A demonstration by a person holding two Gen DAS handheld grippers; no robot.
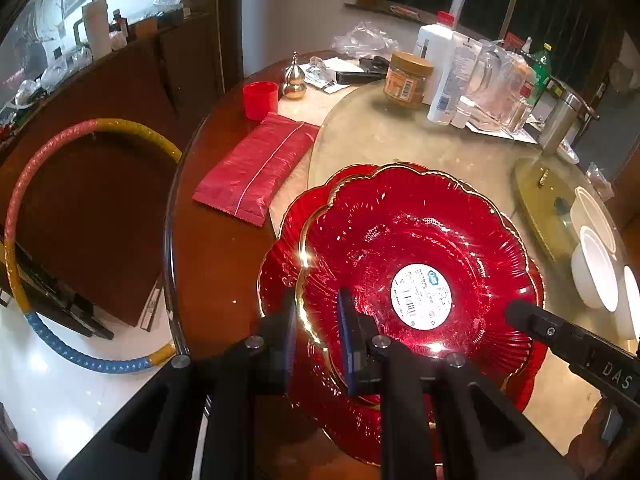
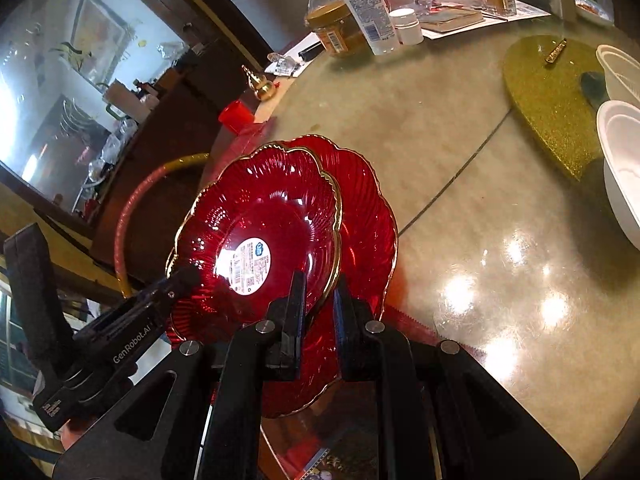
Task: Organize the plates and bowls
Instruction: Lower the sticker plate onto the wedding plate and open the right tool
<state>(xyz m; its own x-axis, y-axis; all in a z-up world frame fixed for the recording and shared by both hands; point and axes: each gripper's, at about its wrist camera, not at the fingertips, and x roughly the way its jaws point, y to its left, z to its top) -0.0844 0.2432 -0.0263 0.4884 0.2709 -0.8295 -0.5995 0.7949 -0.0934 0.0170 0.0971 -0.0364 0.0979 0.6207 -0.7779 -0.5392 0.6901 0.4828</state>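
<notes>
Two red gold-rimmed scalloped glass plates are stacked at the near table edge. The upper plate [image 1: 400, 248] carries a white round label [image 1: 421, 295] and sits offset on the lower plate [image 1: 288, 264]. My left gripper [image 1: 318, 332] is shut on the upper plate's near-left rim. My right gripper [image 2: 320, 312] is shut on the upper plate [image 2: 264, 216] at its near-right rim, above the lower plate [image 2: 368, 216]. Each gripper shows in the other's view. White bowls [image 1: 596, 276] stand nested at the right; they also show in the right wrist view [image 2: 624, 168].
A red packet [image 1: 256, 168] and red cup [image 1: 260, 100] lie left of the glass turntable [image 1: 400, 140]. Jars, bottles and a glass jug [image 1: 492, 84] crowd the far side. A gold glitter mat [image 2: 552, 100] lies by the bowls. A hula hoop [image 1: 24, 208] leans at left.
</notes>
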